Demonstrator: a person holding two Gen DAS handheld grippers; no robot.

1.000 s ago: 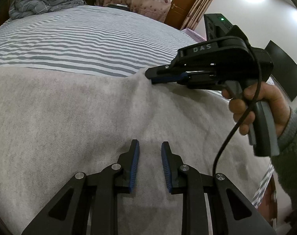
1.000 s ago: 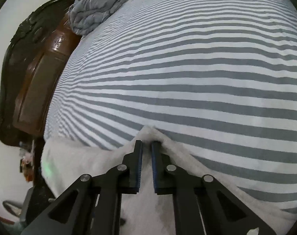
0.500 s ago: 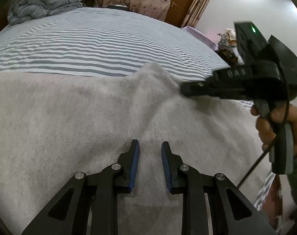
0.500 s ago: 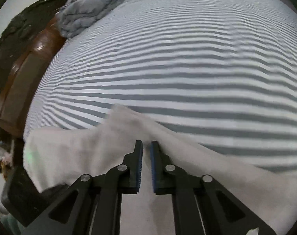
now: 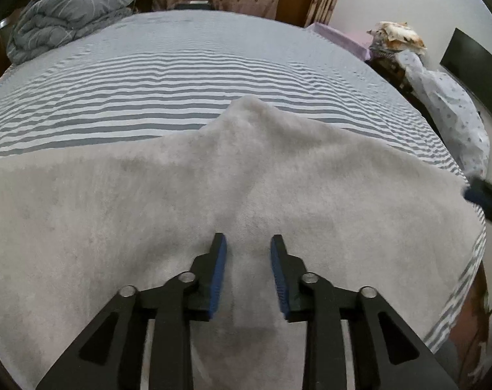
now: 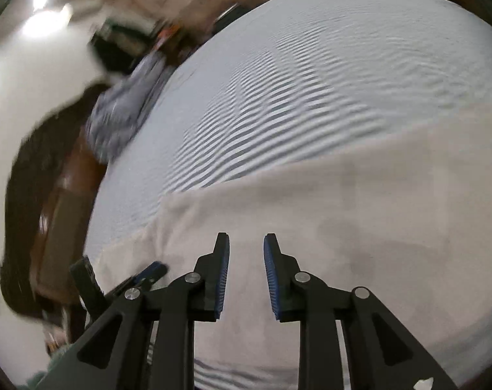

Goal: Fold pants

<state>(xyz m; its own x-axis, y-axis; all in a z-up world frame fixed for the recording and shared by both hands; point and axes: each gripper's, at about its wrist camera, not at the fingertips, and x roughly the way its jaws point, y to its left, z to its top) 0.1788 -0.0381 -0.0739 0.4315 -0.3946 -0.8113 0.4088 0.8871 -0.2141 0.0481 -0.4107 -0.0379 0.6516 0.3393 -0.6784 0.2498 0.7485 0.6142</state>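
Light grey fleece pants [image 5: 213, 195] lie spread on the striped bed [image 5: 181, 74], one peak poking up. Left gripper [image 5: 248, 250] and right gripper [image 6: 246, 247] both hover w/ jaws apart, holding nothing. Looks btwn folds imo; next needs a fresh edge grab.

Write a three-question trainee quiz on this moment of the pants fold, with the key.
1. True or false: the right gripper is clamped on the pants.
2. What pattern does the bed sheet show: A stripes, B dots, C plain?
3. Fill in: the left gripper hovers over the pants with its jaws ____.

Key: 1 false, its jaws are apart with nothing between them; 2 A; 3 open.
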